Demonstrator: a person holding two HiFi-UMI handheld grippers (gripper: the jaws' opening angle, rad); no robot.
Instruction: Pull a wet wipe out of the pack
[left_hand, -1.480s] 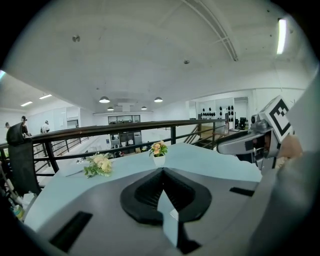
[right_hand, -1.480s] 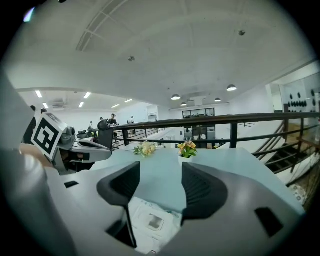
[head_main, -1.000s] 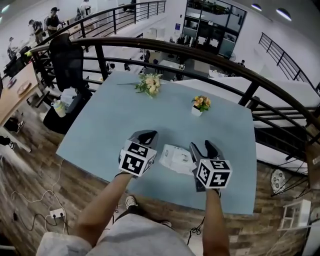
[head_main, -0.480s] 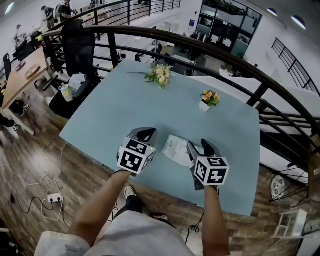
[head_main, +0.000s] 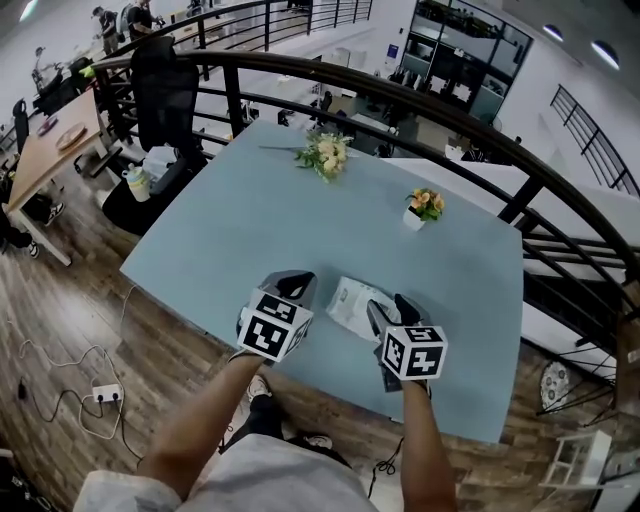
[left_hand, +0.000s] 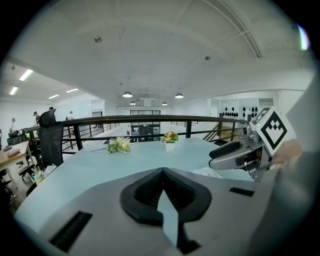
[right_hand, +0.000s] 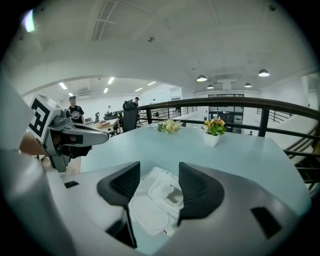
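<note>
Left gripper (head_main: 293, 282) pinched shut on nothing, right gripper (head_main: 384, 304) spread wide.
Wet wipe pack (head_main: 350, 299) lies flat on the blue table (head_main: 250, 210) between them, seen through the right gripper's parted jaws.

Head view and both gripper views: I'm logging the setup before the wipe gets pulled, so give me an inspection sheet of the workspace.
Surface: pale blue table, bare except for the items below.
Job's things: white wipe pack lying flat near the front edge; its lid looks flipped open; no wipe drawn out.
Clutter: flower bunch lying at the far edge; potted flowers standing far right.
Grippers: left tool shut, empty, left of the pack; right tool open, the pack showing through its gap; contact can't be told.
Cables: none on the table; power strip with cord on the floor to the left.
Surroundings: black railing behind the table, chair at its far left corner, wood floor.
</note>
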